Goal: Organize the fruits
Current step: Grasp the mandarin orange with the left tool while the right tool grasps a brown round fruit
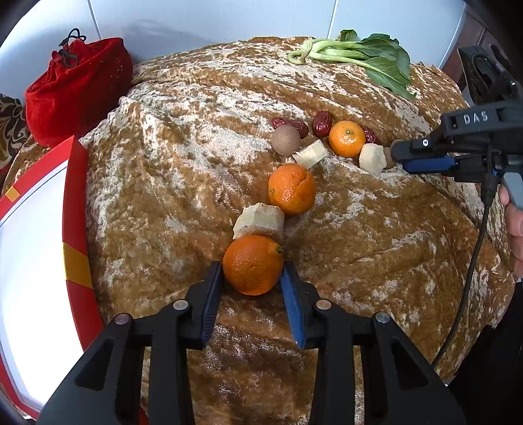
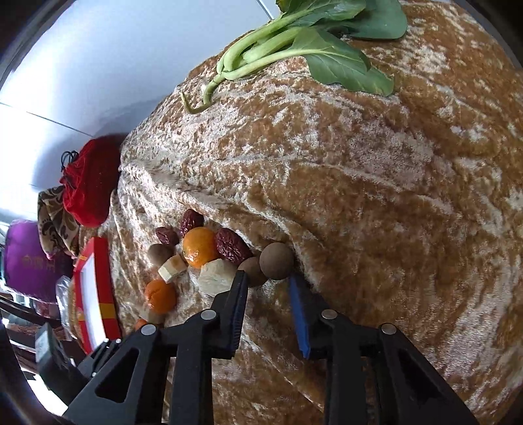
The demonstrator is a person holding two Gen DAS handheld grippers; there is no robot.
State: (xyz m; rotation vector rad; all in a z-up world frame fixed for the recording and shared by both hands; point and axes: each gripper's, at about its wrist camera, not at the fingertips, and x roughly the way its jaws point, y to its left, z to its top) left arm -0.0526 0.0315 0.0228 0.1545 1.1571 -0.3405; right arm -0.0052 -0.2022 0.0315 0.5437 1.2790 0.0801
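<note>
In the left wrist view my left gripper (image 1: 252, 273) is shut on an orange (image 1: 252, 264) that rests on the brown cloth. Beyond it lie a pale sugarcane chunk (image 1: 259, 220), a second orange (image 1: 291, 189), a small mandarin (image 1: 346, 138), more pale chunks (image 1: 310, 154), a brown longan (image 1: 285, 140) and red dates (image 1: 322, 123). My right gripper (image 1: 397, 153) reaches in from the right near the mandarin. In the right wrist view my right gripper (image 2: 268, 278) is open, its jaws on either side of a brown longan (image 2: 276, 260) without closing on it; a second longan (image 2: 253, 269) sits beside.
A red box with a white inside (image 1: 39, 261) lies at the left. A red drawstring pouch (image 1: 76, 88) stands at the back left. Green leafy stalks (image 1: 362, 57) lie at the back right. A white wall (image 1: 212, 23) rises behind the cloth-covered surface (image 1: 183, 157).
</note>
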